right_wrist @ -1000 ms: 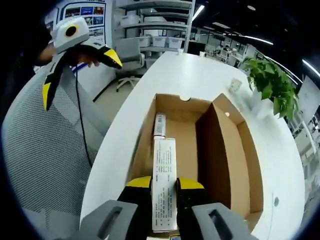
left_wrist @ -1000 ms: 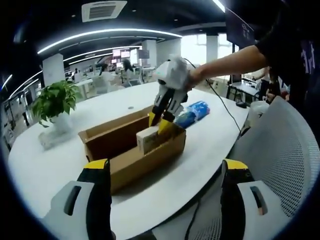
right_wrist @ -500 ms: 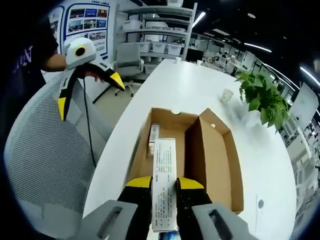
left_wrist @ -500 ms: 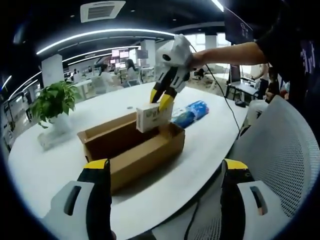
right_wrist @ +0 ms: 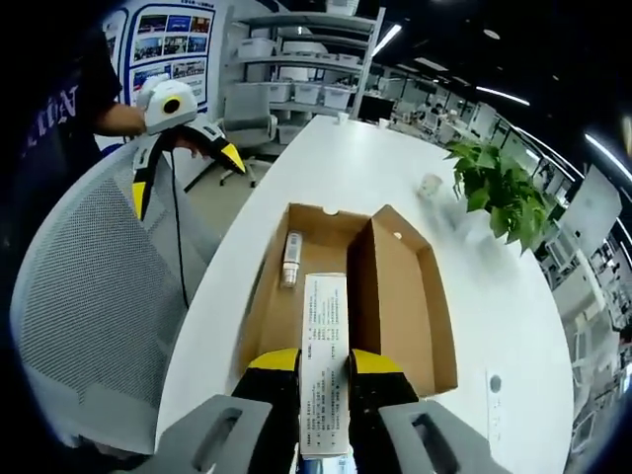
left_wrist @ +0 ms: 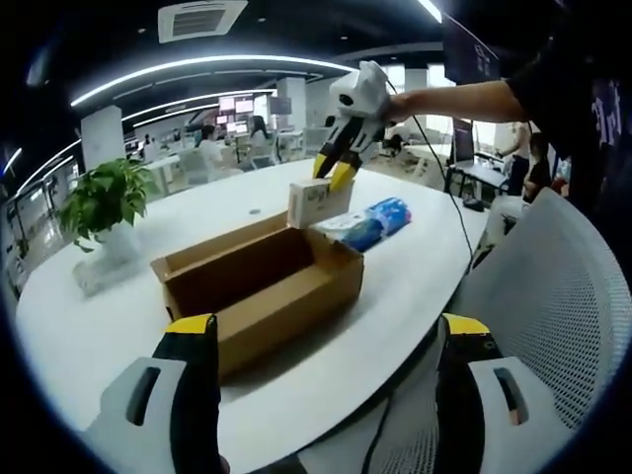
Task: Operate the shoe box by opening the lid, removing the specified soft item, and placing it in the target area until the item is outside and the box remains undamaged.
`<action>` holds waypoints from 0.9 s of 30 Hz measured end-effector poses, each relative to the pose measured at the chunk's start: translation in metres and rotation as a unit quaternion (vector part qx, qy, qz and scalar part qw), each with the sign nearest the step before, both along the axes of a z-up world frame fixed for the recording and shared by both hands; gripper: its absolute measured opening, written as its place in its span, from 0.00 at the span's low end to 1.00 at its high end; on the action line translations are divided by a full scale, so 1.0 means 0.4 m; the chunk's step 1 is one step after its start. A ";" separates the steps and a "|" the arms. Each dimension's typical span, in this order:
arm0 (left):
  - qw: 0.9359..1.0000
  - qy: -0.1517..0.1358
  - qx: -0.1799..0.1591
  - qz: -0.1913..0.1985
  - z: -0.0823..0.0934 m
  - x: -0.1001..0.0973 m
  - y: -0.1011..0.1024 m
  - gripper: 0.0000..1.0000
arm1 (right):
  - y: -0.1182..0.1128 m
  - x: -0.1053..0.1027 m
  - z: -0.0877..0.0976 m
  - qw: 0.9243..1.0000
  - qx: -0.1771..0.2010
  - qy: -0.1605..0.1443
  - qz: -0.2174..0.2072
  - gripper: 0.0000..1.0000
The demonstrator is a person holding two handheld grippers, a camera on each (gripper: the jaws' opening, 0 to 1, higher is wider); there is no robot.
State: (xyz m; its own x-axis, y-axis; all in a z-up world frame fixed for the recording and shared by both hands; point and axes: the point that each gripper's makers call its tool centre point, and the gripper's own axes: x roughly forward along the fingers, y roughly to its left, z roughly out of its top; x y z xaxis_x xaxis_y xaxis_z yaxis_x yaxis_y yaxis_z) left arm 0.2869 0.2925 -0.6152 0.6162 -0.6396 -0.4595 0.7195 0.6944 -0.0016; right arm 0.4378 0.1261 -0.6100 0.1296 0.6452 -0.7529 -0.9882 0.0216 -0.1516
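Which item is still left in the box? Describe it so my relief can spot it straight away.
Find the open cardboard box on the white table. On its floor, near the far end wall, lies a small pale tube-like pack. It is the one item lying inside; the white carton is gripped above by the right gripper.

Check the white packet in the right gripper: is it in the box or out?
Out. The right gripper holds the white packet in the air above the open cardboard box, clear of its walls.
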 end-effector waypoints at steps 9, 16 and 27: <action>1.000 0.000 -0.001 -0.001 0.000 0.001 -0.005 0.89 | -0.087 0.016 0.010 1.000 -0.007 -0.012 -0.010 0.13; 1.000 0.001 -0.003 0.004 0.001 0.003 -0.007 0.89 | -0.153 0.034 0.009 1.000 -0.011 -0.021 -0.017 0.13; 1.000 0.008 -0.003 0.006 -0.004 0.002 -0.012 0.89 | -0.243 0.067 -0.003 0.999 -0.017 -0.033 -0.031 0.13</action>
